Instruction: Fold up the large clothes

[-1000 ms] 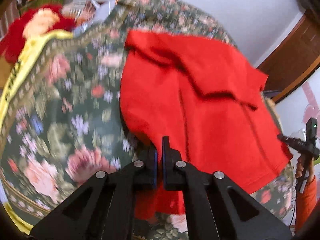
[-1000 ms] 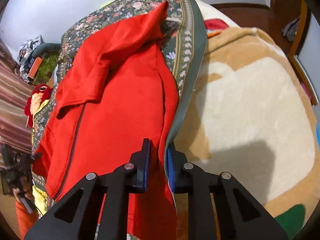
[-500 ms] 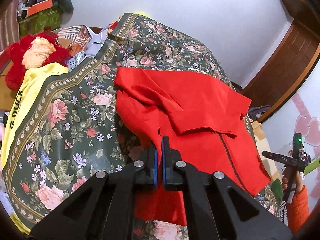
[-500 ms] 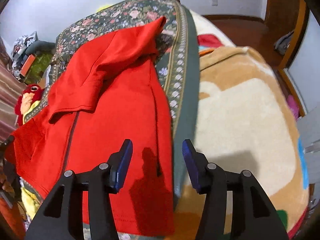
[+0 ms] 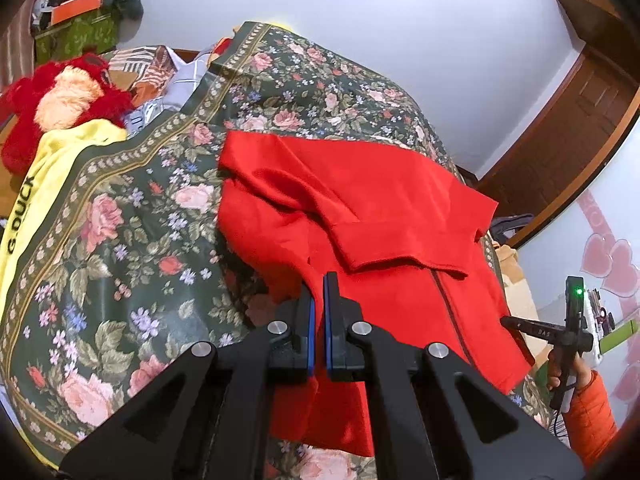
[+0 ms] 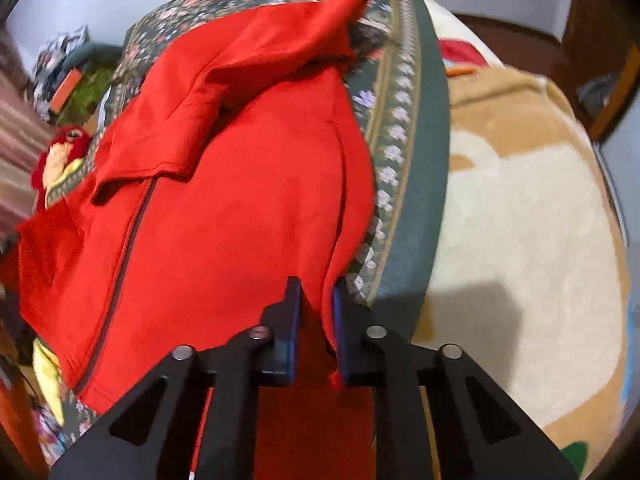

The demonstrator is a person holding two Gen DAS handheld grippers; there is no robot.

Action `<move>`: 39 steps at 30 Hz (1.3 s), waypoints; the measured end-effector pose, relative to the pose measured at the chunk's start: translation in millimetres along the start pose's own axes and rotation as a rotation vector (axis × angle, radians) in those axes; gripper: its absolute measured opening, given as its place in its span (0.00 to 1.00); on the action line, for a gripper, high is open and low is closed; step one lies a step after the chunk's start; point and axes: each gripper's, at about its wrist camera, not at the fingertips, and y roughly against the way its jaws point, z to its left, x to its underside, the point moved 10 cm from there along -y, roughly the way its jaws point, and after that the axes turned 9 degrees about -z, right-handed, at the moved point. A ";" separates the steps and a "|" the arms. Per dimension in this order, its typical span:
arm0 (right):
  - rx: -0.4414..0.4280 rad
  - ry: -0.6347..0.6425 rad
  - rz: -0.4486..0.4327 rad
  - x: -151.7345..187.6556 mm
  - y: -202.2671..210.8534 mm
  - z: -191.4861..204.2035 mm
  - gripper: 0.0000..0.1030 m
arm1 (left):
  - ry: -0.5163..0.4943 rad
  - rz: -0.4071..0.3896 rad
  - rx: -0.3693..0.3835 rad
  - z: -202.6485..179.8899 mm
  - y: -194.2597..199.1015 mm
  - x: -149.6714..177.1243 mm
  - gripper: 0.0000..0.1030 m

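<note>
A large red zip jacket [image 5: 380, 216] lies spread on a dark floral bedspread [image 5: 132, 232], one sleeve folded across its chest. My left gripper [image 5: 318, 300] is shut on the jacket's near hem edge, which hangs below the fingers. In the right wrist view the same jacket [image 6: 224, 208] fills the middle. My right gripper [image 6: 315, 300] is shut on the jacket's other hem corner, red cloth pinched between the blue pads. The right gripper also shows in the left wrist view [image 5: 568, 328], held in a hand with an orange sleeve.
A red plush toy [image 5: 64, 96] and a yellow cloth [image 5: 44, 168] lie at the bed's left. A beige blanket [image 6: 528, 208] covers the bed on the right. A green box [image 5: 76, 36] and clutter stand by the wall. A brown door [image 5: 568, 136] is at the right.
My right gripper, open half a second ago, has closed on the jacket's hem corner. My left gripper stays shut on the hem and has pulled back slightly.
</note>
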 end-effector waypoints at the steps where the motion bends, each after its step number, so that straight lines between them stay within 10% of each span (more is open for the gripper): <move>1: -0.010 -0.009 -0.009 -2.7 0.4 1.0 0.10 | -0.002 -0.001 0.002 -1.4 -2.3 -3.1 0.02; 10: -0.142 -0.029 -0.144 -75.8 26.5 25.3 0.08 | 0.003 -0.059 0.028 -8.2 -20.7 -61.1 0.02; 25: -0.080 -0.105 -0.319 -232.7 -19.1 22.8 0.08 | 0.172 -0.085 -0.059 52.4 -135.9 -172.0 0.02; 39: 0.048 -0.288 -0.297 -233.0 -44.7 -53.7 0.12 | 0.182 0.061 -0.295 141.1 -206.5 -122.2 0.02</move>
